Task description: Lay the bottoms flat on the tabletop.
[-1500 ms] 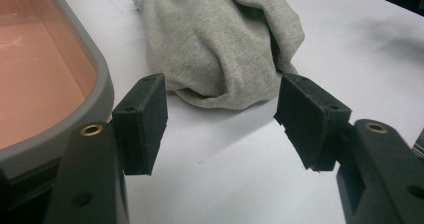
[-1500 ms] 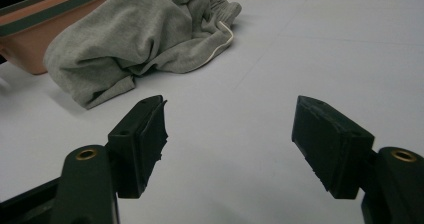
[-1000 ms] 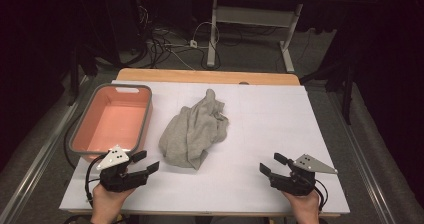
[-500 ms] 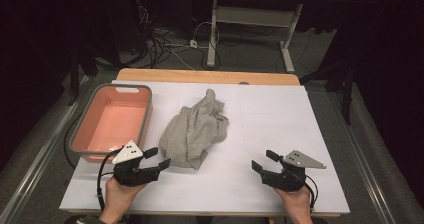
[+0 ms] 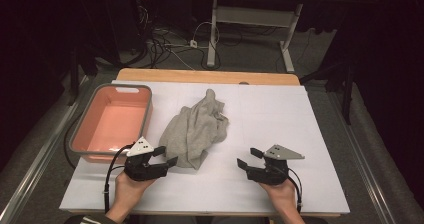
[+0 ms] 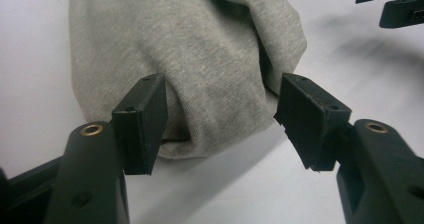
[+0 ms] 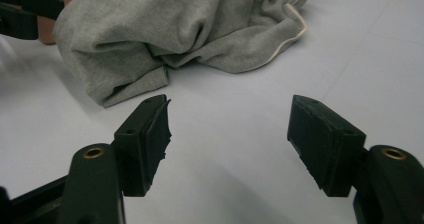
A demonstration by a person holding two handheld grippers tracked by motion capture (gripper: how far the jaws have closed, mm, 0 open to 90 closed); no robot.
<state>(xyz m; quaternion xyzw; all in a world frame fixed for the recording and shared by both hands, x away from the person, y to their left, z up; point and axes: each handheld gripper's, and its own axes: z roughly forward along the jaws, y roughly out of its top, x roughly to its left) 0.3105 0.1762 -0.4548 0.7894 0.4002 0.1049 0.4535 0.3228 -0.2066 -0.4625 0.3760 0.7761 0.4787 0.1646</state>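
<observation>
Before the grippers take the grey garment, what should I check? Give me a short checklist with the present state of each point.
1. Left gripper open: ok, jaws stand apart at the near edge of the grey garment.
2. Left pads pressing cloth: not ok, no grip yet.
3. Right gripper open: ok, though its jaws have just been closing, with nothing between them.
4. Right gripper at the garment: not ok, bare white table sheet lies between.
5. Pink tub free to receive: ok, nothing inside.
6. Drawstring caught under the cloth: cannot tell.
</observation>
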